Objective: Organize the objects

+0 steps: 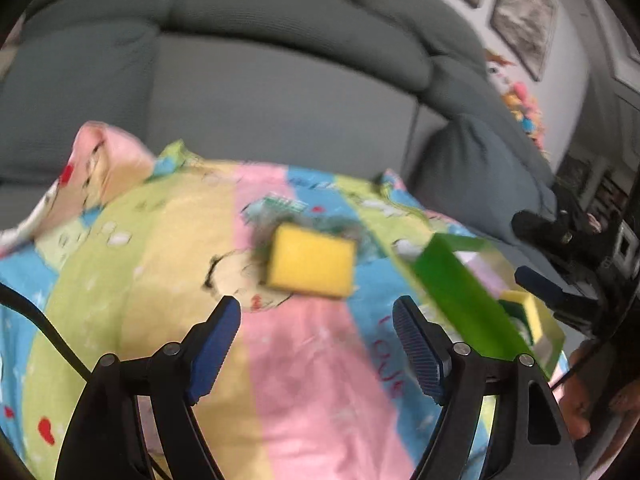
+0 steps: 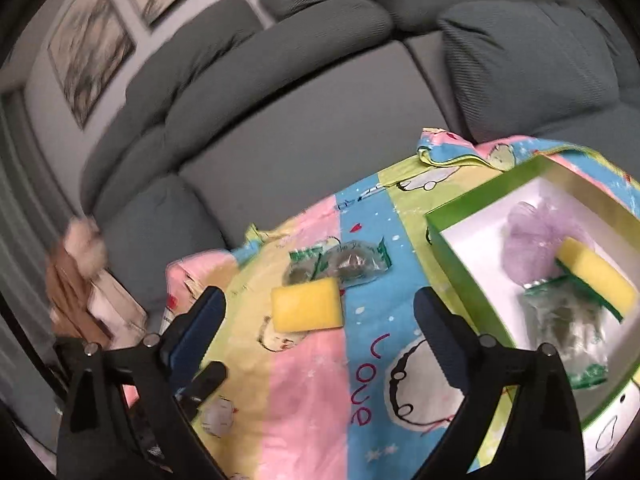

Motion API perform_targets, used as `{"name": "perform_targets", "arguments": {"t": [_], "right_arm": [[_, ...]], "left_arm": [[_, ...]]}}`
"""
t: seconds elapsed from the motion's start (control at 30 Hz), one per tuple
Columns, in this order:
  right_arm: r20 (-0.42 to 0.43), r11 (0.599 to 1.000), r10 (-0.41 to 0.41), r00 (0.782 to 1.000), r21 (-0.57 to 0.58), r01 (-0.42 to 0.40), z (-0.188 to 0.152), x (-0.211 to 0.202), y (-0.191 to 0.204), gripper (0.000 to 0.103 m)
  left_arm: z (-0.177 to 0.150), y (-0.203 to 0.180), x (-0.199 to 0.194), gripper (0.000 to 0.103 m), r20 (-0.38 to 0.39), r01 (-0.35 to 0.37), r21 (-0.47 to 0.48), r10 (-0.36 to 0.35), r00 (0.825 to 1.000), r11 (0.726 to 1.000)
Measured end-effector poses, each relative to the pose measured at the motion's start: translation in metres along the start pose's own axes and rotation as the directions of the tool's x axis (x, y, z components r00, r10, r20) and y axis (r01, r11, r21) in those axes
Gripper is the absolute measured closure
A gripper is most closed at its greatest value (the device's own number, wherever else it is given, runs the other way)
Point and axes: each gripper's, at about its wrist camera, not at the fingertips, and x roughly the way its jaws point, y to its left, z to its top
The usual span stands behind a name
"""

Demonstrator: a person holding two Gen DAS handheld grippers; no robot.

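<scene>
A loose yellow sponge [image 1: 311, 261] lies on the colourful cartoon cloth [image 1: 168, 264], partly on a green and clear packet of steel wool [image 1: 280, 206]. My left gripper [image 1: 317, 322] is open and empty, a short way in front of the sponge. In the right wrist view the same sponge [image 2: 307, 305] and packet [image 2: 344, 264] lie ahead of my right gripper [image 2: 320, 322], which is open and empty. The green box [image 2: 452, 264] at the right holds a purple mesh puff [image 2: 528, 240], a yellow-green sponge [image 2: 596, 276] and another packet [image 2: 572, 332].
The cloth [image 2: 312, 400] covers a surface in front of a grey sofa [image 1: 280, 92]. The green box [image 1: 460, 292] stands right of my left gripper, with the right gripper's fingers [image 1: 548, 288] behind it. Framed pictures [image 2: 88, 40] hang on the wall. A paper bag [image 2: 96, 300] stands at the left.
</scene>
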Motion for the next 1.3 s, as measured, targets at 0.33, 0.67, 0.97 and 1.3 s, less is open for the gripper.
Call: {"name": "perform_targets", "arguments": {"t": [0.33,0.67,0.97,1.3], "right_arm": [[-0.14,0.979,-0.132,0.981,-0.175,0.107,-0.037,0.11,0.011,0.006],[-0.19,0.984,-0.178,0.965,-0.037,0.174,-0.057,0.137,-0.045,0.005],[-0.149,0.995,-0.065,0.987,0.06,0.075,-0.057,0.13,-0.061,0.005],[-0.136,0.996,-0.032,0.99,0.077,0.043,-0.06,0.127,-0.062,0.003]], "left_arm": [[-0.009,0.034,-0.026,0.024,0.04,-0.093,-0.108,0.098,0.994,0.99],[-0.004,0.065,-0.024,0.024,0.029,-0.127,-0.224,0.137,0.99,0.966],[-0.008,0.059,0.007,0.024,-0.014,-0.131,-0.23,0.132,0.991,0.964],[-0.012,0.053,0.023,0.024,-0.082,-0.148,-0.192,0.134,0.988,0.97]]}}
